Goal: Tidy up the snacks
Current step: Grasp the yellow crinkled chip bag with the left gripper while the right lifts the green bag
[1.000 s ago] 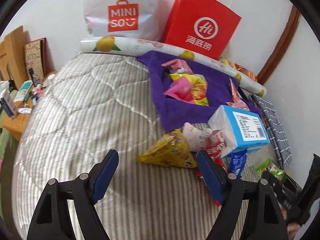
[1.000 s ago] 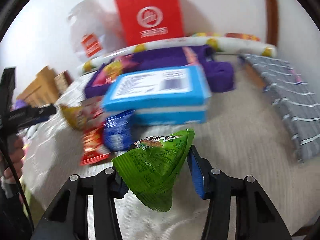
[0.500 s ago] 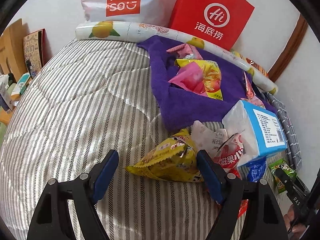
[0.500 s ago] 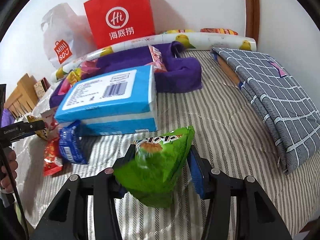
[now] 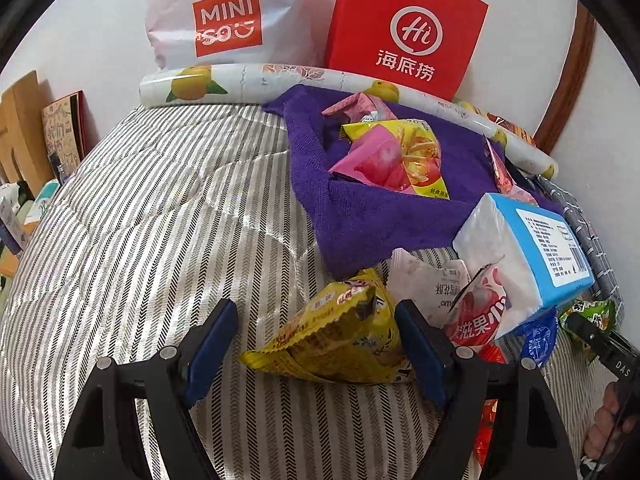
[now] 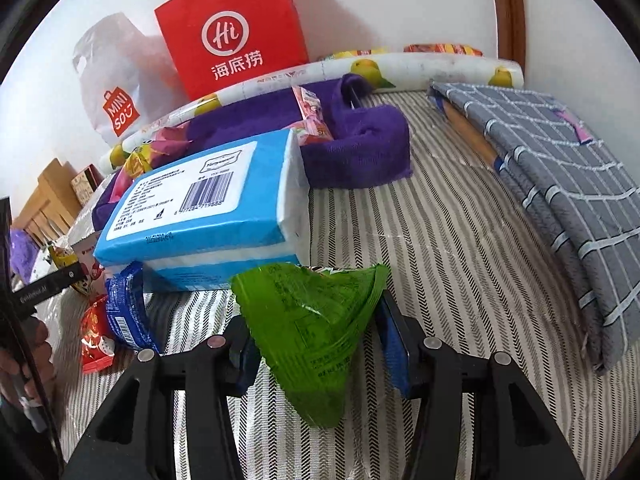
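L gripper fingers apart, straddling yellow snack bag on bed | close square on its puffed middle | R gripper clamped on green snack bag, held above bed | keep grip light

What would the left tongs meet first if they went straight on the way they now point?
Probably the yellow snack packet: it lies on the striped bedcover between the open fingers of the left tongs, nearer the right one. Depth is unclear.
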`<state>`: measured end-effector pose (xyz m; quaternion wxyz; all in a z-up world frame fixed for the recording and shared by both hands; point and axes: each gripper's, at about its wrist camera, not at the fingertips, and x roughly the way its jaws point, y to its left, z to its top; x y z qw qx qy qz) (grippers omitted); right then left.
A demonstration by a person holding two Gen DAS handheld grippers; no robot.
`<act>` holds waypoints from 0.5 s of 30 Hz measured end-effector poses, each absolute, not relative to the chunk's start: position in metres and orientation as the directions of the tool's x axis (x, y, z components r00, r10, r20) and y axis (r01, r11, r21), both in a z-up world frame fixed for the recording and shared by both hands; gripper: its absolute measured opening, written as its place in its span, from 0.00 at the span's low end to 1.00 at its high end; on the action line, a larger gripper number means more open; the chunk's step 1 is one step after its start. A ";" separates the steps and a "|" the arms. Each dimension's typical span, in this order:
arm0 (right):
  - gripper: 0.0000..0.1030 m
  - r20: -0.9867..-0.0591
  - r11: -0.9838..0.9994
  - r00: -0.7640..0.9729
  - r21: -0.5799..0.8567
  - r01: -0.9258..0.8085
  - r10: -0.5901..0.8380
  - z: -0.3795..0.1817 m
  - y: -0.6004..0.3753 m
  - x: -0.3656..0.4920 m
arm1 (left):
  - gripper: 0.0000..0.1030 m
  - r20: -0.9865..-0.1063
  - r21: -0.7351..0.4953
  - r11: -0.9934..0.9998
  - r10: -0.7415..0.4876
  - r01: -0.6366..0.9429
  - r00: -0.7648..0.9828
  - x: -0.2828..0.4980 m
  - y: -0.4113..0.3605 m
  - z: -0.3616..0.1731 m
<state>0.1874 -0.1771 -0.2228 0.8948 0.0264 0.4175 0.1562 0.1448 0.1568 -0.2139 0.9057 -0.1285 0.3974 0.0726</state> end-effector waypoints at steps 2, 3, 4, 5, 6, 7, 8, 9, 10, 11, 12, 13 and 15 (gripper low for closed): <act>0.50 -0.742 0.951 0.603 0.158 -0.268 0.293 -0.223 -0.174 0.187 | 0.77 -0.739 -0.172 0.957 0.032 -0.234 0.673 0.145 0.156 -0.214; 0.50 -0.744 0.951 0.603 0.151 -0.268 0.288 -0.224 -0.173 0.187 | 0.77 -0.740 -0.168 0.957 0.035 -0.235 0.672 0.145 0.156 -0.213; 0.50 -0.747 0.953 0.604 0.137 -0.269 0.278 -0.224 -0.171 0.187 | 0.77 -0.740 -0.165 0.958 0.038 -0.235 0.671 0.145 0.156 -0.213; 0.50 -0.749 0.955 0.605 0.126 -0.270 0.270 -0.224 -0.169 0.186 | 0.77 -0.740 -0.164 0.958 0.039 -0.237 0.671 0.145 0.155 -0.213; 0.50 -0.752 0.956 0.606 0.113 -0.270 0.261 -0.225 -0.167 0.186 | 0.76 -0.739 -0.167 0.957 0.039 -0.239 0.672 0.144 0.156 -0.213; 0.51 -0.752 0.957 0.606 0.110 -0.270 0.257 -0.225 -0.167 0.186 | 0.74 -0.738 -0.169 0.955 0.041 -0.244 0.673 0.144 0.157 -0.213; 0.51 -0.754 0.957 0.606 0.107 -0.268 0.254 -0.226 -0.167 0.185 | 0.72 -0.736 -0.173 0.952 0.045 -0.253 0.675 0.143 0.158 -0.213; 0.51 -0.754 0.958 0.607 0.104 -0.266 0.250 -0.226 -0.167 0.185 | 0.70 -0.734 -0.178 0.948 0.052 -0.265 0.678 0.141 0.159 -0.213; 0.51 -0.755 0.960 0.609 0.101 -0.261 0.245 -0.226 -0.166 0.185 | 0.67 -0.732 -0.178 0.946 0.056 -0.270 0.679 0.140 0.159 -0.213; 0.51 -0.755 0.961 0.610 0.096 -0.259 0.240 -0.227 -0.166 0.185 | 0.67 -0.731 -0.180 0.945 0.058 -0.274 0.680 0.139 0.160 -0.213; 0.51 -0.755 0.962 0.612 0.091 -0.259 0.236 -0.227 -0.165 0.184 | 0.64 -0.731 -0.182 0.944 0.058 -0.276 0.680 0.138 0.160 -0.213; 0.51 -0.754 0.962 0.613 0.092 -0.259 0.237 -0.227 -0.165 0.184 | 0.62 -0.729 -0.186 0.942 0.057 -0.278 0.682 0.137 0.161 -0.212; 0.51 -0.751 0.961 0.614 0.100 -0.259 0.244 -0.227 -0.167 0.184 | 0.58 -0.728 -0.195 0.938 0.058 -0.288 0.683 0.135 0.164 -0.212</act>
